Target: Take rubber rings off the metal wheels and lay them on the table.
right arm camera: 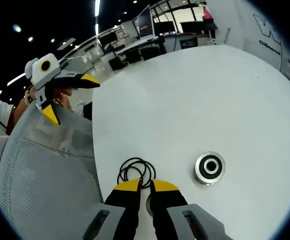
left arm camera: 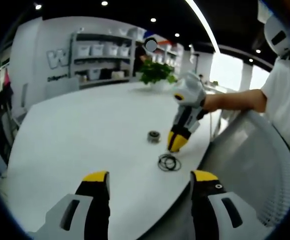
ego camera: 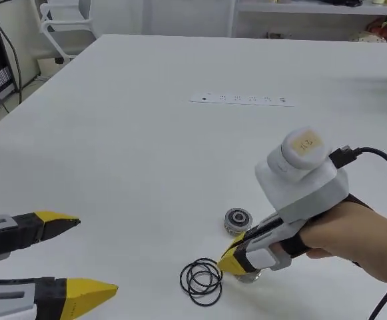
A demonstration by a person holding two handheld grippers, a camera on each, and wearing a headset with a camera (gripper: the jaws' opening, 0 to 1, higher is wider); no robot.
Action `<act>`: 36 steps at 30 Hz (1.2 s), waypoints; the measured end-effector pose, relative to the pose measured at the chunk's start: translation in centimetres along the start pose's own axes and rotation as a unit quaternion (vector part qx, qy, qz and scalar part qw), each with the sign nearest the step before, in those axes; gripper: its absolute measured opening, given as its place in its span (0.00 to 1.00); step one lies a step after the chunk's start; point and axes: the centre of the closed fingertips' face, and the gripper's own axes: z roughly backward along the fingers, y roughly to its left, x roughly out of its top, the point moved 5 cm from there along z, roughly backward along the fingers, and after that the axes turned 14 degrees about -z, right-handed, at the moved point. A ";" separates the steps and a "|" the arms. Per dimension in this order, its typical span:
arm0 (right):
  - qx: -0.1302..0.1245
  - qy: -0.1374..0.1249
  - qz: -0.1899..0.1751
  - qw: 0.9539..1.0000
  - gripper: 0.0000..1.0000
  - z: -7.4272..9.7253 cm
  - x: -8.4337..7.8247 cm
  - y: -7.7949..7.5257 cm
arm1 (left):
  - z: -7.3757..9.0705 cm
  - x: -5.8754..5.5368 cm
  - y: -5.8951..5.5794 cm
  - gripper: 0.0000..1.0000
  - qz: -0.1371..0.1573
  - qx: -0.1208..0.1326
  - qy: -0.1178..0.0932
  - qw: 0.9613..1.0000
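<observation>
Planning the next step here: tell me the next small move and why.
Probably bring the left gripper across to steady the wheel under the right gripper. The left one hangs open, far from the work; the right's jaws are nearly closed over that wheel, beside the rings already lying on the table.

head view: high, facing forward and down over the white table [ego camera: 146,133] | left gripper view: low at table edge, facing the right gripper [left arm camera: 176,144] from afar | right gripper view: close over the rubber rings [right arm camera: 136,172] | shared by all: rings, metal wheel [right arm camera: 209,168]
</observation>
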 end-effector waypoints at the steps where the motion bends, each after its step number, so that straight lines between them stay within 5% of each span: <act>1: -0.001 0.000 0.001 1.000 0.06 0.0 0.0 0.0 | 0.0 0.0 0.0 0.66 0.000 0.001 -0.001 1.000; 14: -0.033 0.009 0.047 0.998 0.18 0.6 0.2 0.3 | -0.1 0.0 0.0 0.67 0.002 -0.001 -0.003 1.000; 28: -0.023 0.015 0.126 0.992 0.33 1.4 1.4 2.9 | -0.1 0.0 -0.3 0.68 -0.007 -0.011 0.001 1.000; 36: -0.004 -0.039 0.134 0.990 0.47 3.5 2.7 4.7 | -0.1 0.3 -0.5 0.70 -0.005 -0.016 -0.007 1.000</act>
